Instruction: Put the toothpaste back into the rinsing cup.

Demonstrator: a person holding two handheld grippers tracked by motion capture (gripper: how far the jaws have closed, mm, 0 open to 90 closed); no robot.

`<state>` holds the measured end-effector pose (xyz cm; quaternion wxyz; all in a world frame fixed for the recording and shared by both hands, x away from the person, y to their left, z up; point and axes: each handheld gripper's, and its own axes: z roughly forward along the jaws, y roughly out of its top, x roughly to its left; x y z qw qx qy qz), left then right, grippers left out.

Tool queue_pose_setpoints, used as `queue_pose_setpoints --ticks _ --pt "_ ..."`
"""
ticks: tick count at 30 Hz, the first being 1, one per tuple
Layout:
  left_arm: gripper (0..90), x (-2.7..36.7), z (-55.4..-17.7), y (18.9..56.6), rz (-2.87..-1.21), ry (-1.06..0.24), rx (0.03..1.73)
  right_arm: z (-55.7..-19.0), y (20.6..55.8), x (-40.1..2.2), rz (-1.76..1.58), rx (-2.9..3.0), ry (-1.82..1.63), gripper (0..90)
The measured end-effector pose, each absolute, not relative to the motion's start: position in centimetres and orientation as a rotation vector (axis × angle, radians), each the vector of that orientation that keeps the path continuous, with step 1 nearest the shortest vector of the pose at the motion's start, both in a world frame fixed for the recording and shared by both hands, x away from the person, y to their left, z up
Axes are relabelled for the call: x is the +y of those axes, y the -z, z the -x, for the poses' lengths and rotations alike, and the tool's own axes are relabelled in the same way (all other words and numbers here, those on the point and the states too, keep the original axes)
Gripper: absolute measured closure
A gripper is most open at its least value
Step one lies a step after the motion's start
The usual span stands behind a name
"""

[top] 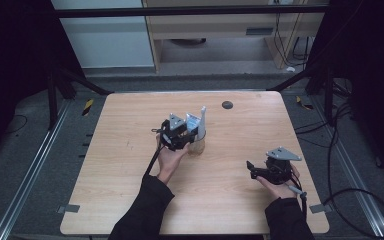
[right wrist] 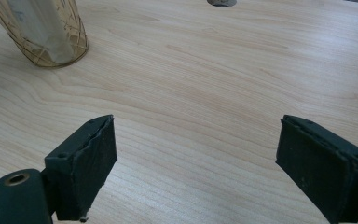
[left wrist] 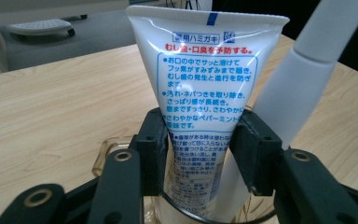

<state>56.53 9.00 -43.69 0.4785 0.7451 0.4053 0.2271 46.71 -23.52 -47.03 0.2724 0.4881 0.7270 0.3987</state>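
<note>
Pale wooden table under me, dark room around, grey floor beyond. The amber glass tumbler stands mid-table, with a white toothpaste tube and white toothbrush handle upright inside. My left gripper brackets the tube, pads slightly apart from it. My right gripper gapes wide, holding nothing.

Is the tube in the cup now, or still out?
In. The tube stands upright with its lower end inside the cup, beside a white handle.
</note>
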Motion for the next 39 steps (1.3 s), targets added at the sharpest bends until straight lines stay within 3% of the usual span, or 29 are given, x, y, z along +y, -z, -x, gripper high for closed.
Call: queue_pose_setpoints --ticks 6,9,10,11,24,39 --pt "55.2 9.4 -56.1 43.2 -1.848 -0.557 0.973 -46.7 47.0 -23.5 -1.313 1.954 -1.076 12.2" --pt "45.9 10.0 -55.9 42.4 -1.851 -0.563 0.974 -46.7 47.0 -23.5 -1.311 1.955 -1.073 12.2" --pt "47.0 10.2 -55.8 42.1 -1.843 -0.567 0.967 -46.7 47.0 -23.5 -1.309 1.956 -1.072 12.2" --pt "54.5 10.5 -55.5 41.8 -1.829 -0.578 0.962 -46.7 47.0 -23.5 -1.309 1.957 -1.071 12.2" --pt "49.4 14.2 -51.9 38.9 -1.893 -0.642 0.942 -46.5 46.9 -23.5 -1.317 1.946 -1.081 12.2" --pt "42.0 22.2 -46.5 43.2 -1.935 -0.616 1.062 -46.0 47.0 -23.8 -1.336 1.962 -1.075 10.8"
